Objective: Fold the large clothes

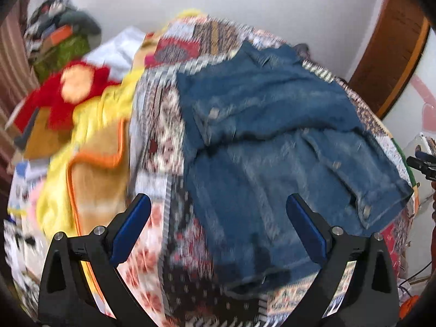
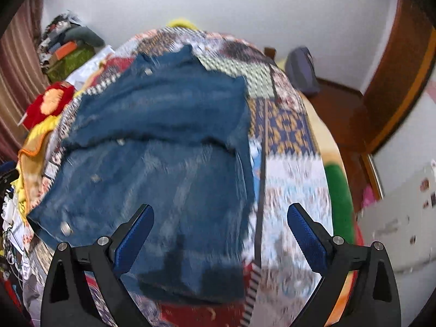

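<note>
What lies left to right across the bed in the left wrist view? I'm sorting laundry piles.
Red garment → yellow blanket → patterned quilt → folded denim jacket.

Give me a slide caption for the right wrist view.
Open right gripper above a folded denim jacket on a patchwork quilt.

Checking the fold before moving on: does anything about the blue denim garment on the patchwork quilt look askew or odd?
Somewhat. The blue denim jacket lies folded on the patchwork quilt, but one buttoned corner flares out past the rest, so the edges do not line up. Both the left gripper and right gripper are open above it.
</note>
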A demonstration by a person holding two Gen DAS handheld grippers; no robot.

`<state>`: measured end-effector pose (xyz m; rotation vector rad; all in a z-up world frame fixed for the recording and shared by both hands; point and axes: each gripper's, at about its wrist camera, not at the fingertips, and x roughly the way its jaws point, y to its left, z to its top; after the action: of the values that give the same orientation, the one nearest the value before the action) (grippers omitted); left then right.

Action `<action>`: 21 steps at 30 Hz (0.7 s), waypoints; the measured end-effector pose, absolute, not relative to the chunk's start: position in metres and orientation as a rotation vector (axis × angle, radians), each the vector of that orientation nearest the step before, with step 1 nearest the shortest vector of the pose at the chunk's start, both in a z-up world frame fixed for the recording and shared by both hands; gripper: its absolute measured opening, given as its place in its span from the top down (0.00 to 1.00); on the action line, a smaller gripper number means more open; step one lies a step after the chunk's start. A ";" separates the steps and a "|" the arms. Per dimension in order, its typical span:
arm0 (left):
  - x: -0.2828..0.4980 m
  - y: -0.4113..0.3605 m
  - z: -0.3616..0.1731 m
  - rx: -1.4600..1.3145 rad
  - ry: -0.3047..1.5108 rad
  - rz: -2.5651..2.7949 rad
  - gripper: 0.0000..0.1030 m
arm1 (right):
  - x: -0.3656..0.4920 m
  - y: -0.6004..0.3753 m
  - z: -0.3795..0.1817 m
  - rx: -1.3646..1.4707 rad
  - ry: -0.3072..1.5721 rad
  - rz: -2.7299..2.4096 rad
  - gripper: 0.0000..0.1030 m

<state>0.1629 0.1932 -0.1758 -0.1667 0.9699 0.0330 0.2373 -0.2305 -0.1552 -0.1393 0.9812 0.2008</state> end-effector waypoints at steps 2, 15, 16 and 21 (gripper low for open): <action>0.151 0.194 -0.189 -0.183 0.999 0.052 0.03 | 0.228 -0.239 -0.169 -0.102 1.023 0.169 0.05; 0.125 0.179 -0.258 -0.498 1.116 0.014 0.28 | 0.199 -0.260 -0.206 0.104 1.117 0.216 0.14; 0.126 0.179 -0.261 -0.527 1.119 0.006 0.29 | 0.200 -0.262 -0.208 0.125 1.127 0.222 0.22; 0.129 0.172 -0.258 -0.524 1.114 -0.031 0.41 | 0.198 -0.261 -0.210 0.161 1.115 0.257 0.47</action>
<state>0.1289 0.1724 -0.2583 -0.5237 1.1138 -0.0308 0.1981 -0.2609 -0.2103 0.1606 1.1148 0.2570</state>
